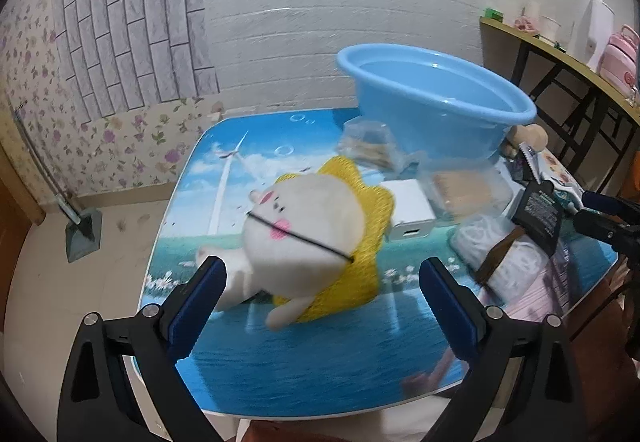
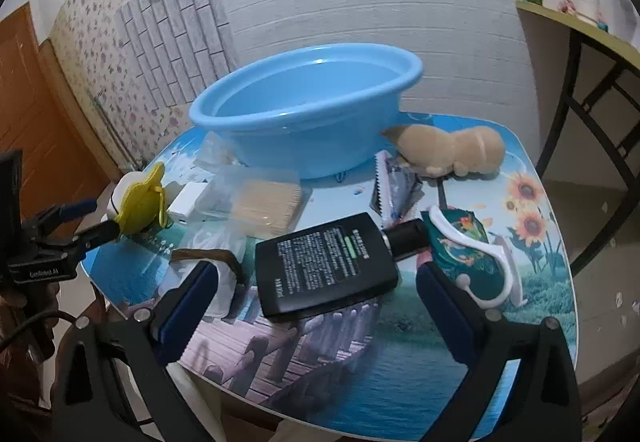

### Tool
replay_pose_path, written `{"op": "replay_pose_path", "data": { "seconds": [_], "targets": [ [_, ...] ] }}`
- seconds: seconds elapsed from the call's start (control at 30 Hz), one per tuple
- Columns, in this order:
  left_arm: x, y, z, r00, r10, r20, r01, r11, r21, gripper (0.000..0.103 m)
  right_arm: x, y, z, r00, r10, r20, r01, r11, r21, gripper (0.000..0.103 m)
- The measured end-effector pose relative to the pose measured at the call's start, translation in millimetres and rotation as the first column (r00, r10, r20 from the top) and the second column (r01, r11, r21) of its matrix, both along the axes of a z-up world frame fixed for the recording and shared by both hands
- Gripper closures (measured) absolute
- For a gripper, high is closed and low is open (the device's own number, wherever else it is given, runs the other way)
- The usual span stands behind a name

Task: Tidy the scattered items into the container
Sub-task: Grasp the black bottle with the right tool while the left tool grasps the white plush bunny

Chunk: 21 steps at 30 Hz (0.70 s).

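At the far edge of the table (image 2: 400,374), the blue basin (image 2: 304,121) is set empty, within reach of the clutter. The left gripper (image 1: 320,302) is spread wide before the plush toy (image 1: 304,234), nothing clasped. The right gripper (image 2: 316,302) is likewise parted around the black bottle (image 2: 328,266), untouched. Fine label print is seen, unreadable; "GenRobot.AI" is marked on the left gripper's body.

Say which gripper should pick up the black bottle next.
Right. The right gripper is open with the black bottle lying directly ahead of its jaws; the left gripper faces the plush toy instead.
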State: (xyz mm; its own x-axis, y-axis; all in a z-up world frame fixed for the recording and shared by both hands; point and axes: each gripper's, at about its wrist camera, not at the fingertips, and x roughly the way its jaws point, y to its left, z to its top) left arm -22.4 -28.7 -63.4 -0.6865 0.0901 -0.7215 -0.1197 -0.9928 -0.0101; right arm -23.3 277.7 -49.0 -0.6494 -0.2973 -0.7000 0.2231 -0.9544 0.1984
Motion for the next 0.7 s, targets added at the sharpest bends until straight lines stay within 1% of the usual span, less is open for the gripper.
{"op": "replay_pose_path", "data": {
  "seconds": [0.07, 0.13, 0.27, 0.33, 0.43, 0.6, 0.7],
  "targets": [
    [0.8, -6.1, -2.7, 1.0, 0.01, 0.008, -0.01, 1.0, 0.007, 0.006, 1.0, -0.4, -1.6, 1.0, -0.002, -0.012, 0.002, 1.0, 0.008, 0.0],
    [1.5, -10.3, -4.8, 1.0, 0.018, 0.014, -0.018, 1.0, 0.007, 0.006, 0.9, -2.8, -4.8, 1.0, 0.019, -0.018, -0.019, 1.0, 0.023, 0.0],
    [1.6, -16.2, -7.5, 0.999, 0.032, 0.021, -0.033, 0.999, 0.012, 0.006, -1.2, -7.3, -13.4, 1.0, 0.024, 0.005, -0.024, 0.998, 0.061, 0.0],
    [1.1, -17.8, -7.3, 0.999, 0.035, 0.021, -0.035, 0.999, 0.018, 0.006, -2.7, -7.2, -15.6, 1.0, 0.011, 0.011, -0.011, 0.998, 0.065, 0.0],
    [-0.5, -21.4, -6.1, 0.999, 0.035, 0.017, -0.035, 0.999, 0.032, 0.006, -5.1, -8.5, -15.7, 1.0, 0.02, 0.02, -0.021, 0.998, 0.055, 0.0],
    [-3.0, -28.2, -3.3, 0.999, 0.037, 0.013, -0.038, 0.997, 0.073, 0.006, -2.5, -15.3, -14.0, 0.999, 0.037, -0.002, -0.037, 0.995, 0.088, 0.0],
    [-4.5, -27.4, -1.6, 0.999, 0.033, 0.012, -0.034, 0.996, 0.081, 0.006, -3.2, -16.3, -14.5, 0.999, 0.039, 0.002, -0.039, 0.996, 0.084, 0.0]
  ]
}}
